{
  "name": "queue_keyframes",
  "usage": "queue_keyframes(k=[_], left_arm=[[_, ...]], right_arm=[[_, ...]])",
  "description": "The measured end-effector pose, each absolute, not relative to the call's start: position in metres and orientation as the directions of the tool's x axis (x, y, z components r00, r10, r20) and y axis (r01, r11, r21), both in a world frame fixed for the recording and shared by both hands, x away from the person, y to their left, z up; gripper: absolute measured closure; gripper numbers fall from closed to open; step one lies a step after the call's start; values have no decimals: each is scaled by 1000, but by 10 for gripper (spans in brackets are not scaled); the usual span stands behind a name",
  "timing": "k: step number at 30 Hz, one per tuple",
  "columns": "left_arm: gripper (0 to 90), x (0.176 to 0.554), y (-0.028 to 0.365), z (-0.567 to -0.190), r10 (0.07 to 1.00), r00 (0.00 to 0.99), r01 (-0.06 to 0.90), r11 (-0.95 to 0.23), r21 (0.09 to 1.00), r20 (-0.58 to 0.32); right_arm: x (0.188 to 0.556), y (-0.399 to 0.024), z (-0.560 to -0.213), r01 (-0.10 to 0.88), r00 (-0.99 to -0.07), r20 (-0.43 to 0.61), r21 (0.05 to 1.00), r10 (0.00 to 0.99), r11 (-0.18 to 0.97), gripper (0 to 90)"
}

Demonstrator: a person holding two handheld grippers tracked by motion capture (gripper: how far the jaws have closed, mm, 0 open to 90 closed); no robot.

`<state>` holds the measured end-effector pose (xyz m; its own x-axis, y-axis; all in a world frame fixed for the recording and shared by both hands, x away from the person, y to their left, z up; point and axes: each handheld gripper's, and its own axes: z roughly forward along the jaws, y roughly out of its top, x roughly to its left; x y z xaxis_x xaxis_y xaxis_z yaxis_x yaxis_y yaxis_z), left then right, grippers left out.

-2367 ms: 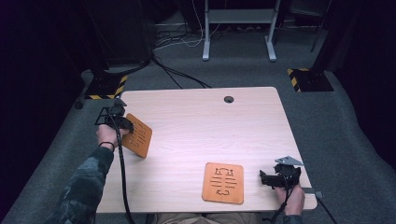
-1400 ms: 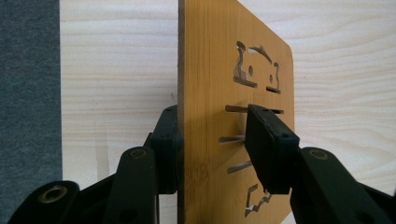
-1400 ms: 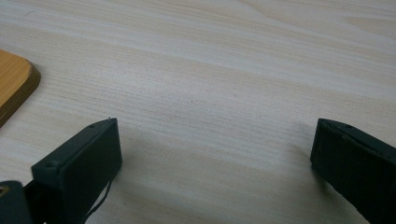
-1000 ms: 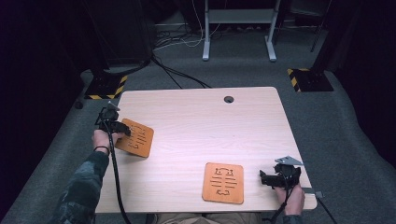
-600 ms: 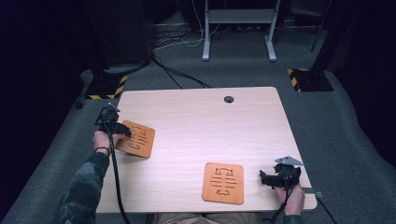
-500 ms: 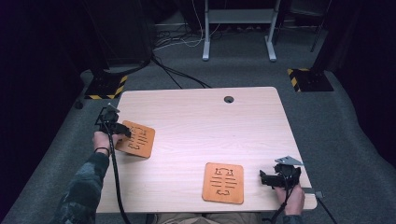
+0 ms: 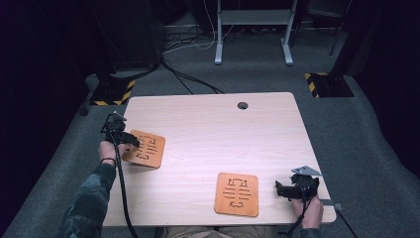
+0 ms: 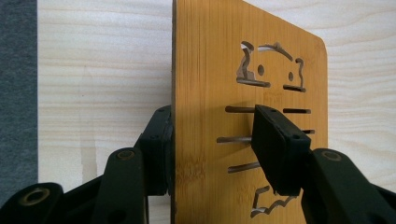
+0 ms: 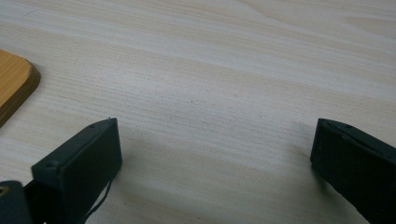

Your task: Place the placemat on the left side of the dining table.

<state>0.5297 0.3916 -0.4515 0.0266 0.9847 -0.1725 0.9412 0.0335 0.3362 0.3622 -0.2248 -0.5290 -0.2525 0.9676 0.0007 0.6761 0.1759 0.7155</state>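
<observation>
Two orange wooden boards with cut-out slots lie on the pale table [image 7: 208,124]. The left board [image 7: 144,149] rests near the table's left edge, and its near-left edge sits between the jaws of my left gripper [image 7: 130,142]. In the left gripper view the board [image 8: 210,84] stands between the pads: the left pad [image 8: 159,149] is against its back, the right pad [image 8: 275,144] stands just off its slotted face. The other board [image 7: 237,194] lies at the front middle. Right of it, my right gripper [image 7: 278,189] rests open on the bare table, jaws [image 9: 215,149] wide apart around nothing.
A round cable hole [image 7: 242,105] sits at the table's far edge. Beyond the table, cables and a metal stand [image 7: 252,29] rest on the grey carpet. The corner of the front board [image 9: 11,84] lies left of the right gripper's jaws.
The left board, held tilted up earlier, has come down to lie almost flat on the table, and the left hand has shifted slightly with it. The right gripper has kept still.
</observation>
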Motion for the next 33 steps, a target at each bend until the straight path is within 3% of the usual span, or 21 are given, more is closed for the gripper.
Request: queue_keyframes(k=[33], left_arm=[[481, 534, 396, -465, 979, 21, 945, 47, 323, -204]], right_arm=[[362, -225, -529, 677, -253, 1, 715, 968, 176, 11]])
